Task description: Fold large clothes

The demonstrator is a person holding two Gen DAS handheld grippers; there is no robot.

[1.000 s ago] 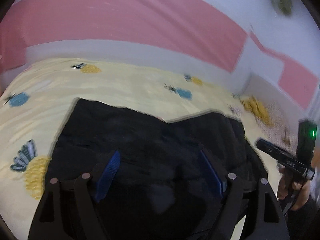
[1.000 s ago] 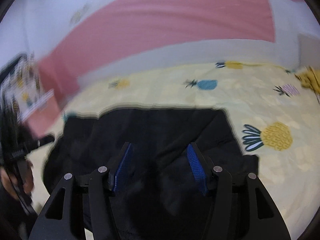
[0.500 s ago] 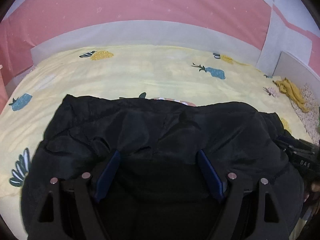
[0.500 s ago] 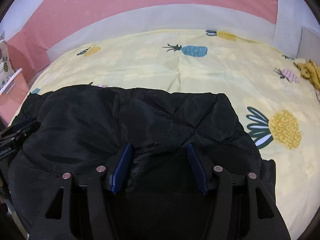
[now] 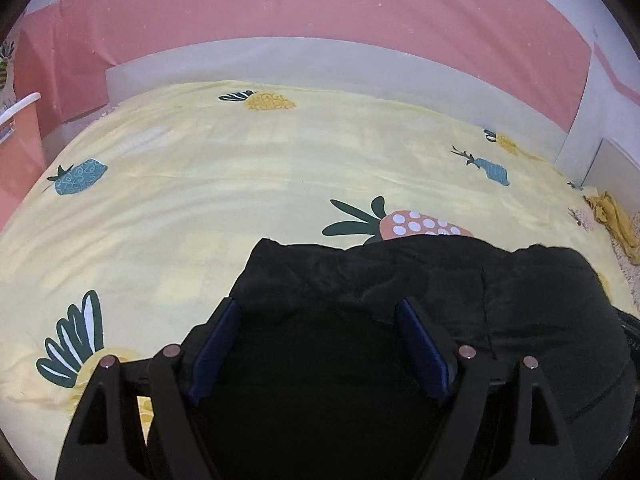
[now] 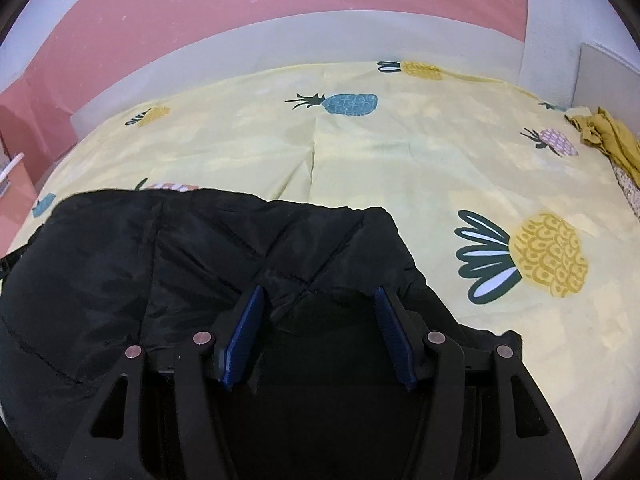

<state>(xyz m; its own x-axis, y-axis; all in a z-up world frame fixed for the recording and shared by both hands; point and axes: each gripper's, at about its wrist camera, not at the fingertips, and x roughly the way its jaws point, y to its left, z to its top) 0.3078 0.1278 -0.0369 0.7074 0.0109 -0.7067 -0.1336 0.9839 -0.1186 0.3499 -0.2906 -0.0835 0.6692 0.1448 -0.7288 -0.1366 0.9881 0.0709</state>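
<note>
A black padded jacket lies bunched on the yellow pineapple-print bed sheet. Its left end fills the gap between the blue pads of my left gripper, whose jaws are opening a little while the fabric still touches both pads. In the right wrist view the same jacket spreads to the left, and a thick fold of its right end bulges between the pads of my right gripper, which stands wide and shut on it. Both grippers point down at the bed sheet.
A crumpled mustard-yellow cloth lies at the bed's far right edge, also in the right wrist view as the yellow cloth. A grey headboard and a pink wall stand behind. A pink box sits at the left.
Both grippers have come down toward the bed with the jacket between their pads. The jacket has sunk onto the sheet, and the left wrist view now shows more bare sheet on its left.
</note>
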